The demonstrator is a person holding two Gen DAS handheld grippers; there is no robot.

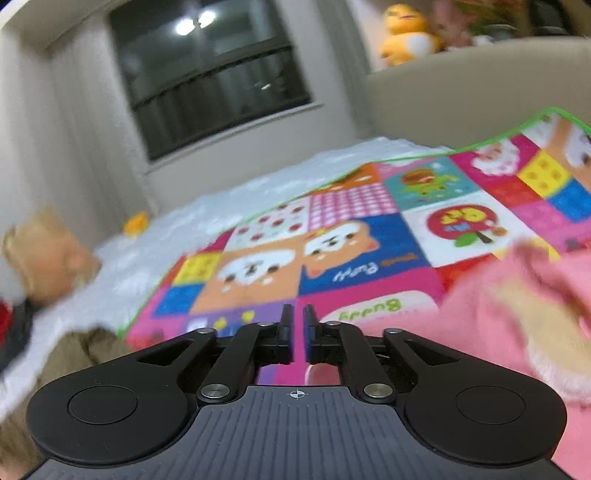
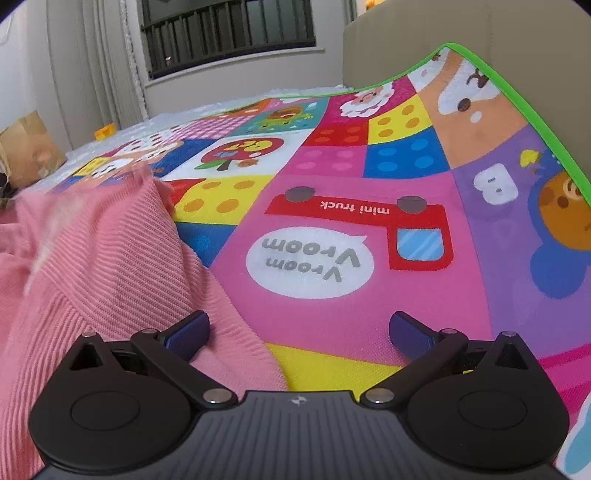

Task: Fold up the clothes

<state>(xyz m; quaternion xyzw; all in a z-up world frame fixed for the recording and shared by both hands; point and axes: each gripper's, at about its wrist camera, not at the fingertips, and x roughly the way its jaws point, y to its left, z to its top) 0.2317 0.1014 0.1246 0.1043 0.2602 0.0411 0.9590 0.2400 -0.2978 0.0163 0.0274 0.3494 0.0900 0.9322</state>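
one cartoon play mat covers the bed, its far corner curling up the headboard. one pink ribbed garment lies heaped on the mat's left side (blurred, so possibly a sweater), cut off by the frame. right gripper spread wide over its hem; left gripper nearly pressed together, pinching nothing.

A home bedroom: a bed with a padded beige headboard at two o'clock carries a cartoon-print play mat, a barred window and pale curtains stand toward eleven, and plush toys sit above the headboard.
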